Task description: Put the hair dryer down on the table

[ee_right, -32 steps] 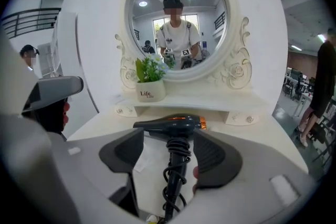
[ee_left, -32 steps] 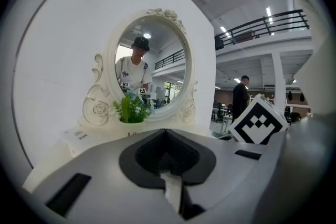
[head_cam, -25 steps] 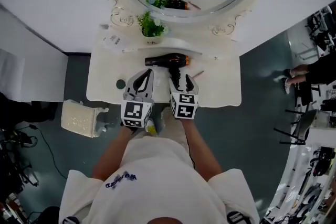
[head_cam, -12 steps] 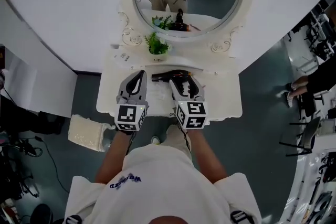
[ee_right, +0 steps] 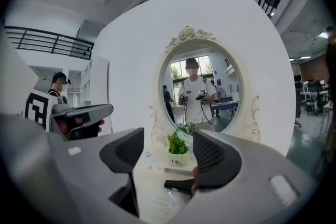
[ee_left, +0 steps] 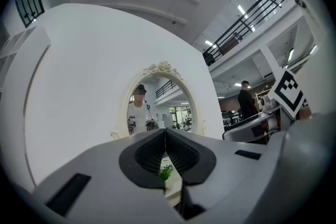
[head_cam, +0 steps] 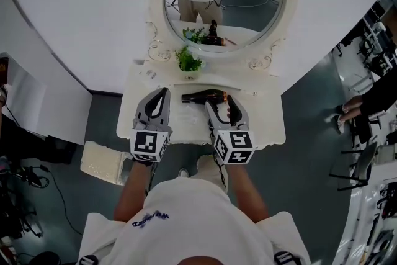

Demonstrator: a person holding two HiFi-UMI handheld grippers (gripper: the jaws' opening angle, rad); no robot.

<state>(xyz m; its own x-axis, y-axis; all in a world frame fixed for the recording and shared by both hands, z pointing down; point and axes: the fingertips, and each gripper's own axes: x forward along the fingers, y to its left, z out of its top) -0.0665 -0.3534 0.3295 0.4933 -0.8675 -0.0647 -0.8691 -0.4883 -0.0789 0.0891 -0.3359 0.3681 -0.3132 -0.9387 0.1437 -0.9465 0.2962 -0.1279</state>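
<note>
Head view shows the black hair dryer with a copper-coloured rear end (head_cam: 201, 96) lying on its side on the white dressing table with a scalloped edge (head_cam: 263, 127). Its barrel runs left to right, in front of the small green potted plant in a white pot (head_cam: 188, 61) and below the oval mirror in an ornate cream frame (head_cam: 286, 3).

The right gripper (head_cam: 219, 102) overlaps the dryer's rear end here, so the handle cannot be made out. In the right gripper view only the dark barrel of the dryer (ee_right: 177, 185) shows on the tabletop. Its back part is cut off behind the right-hand jaw, and whether that jaw touches it cannot be told. The plant (ee_right: 177, 144) stands beyond it, just under the mirror (ee_right: 202, 86).

The right gripper (ee_right: 169, 155) has its jaws spread well apart and clamps nothing; the dryer lies past them, low in the gap. The left gripper (head_cam: 162, 93) hovers over the table's left part, apart from the dryer. In its own view the left gripper (ee_left: 165, 134) has its jaws pressed together at the tips and is empty. Only a narrow slit opens below the tips, and through it a sliver of the plant (ee_left: 166, 171) shows.
</note>
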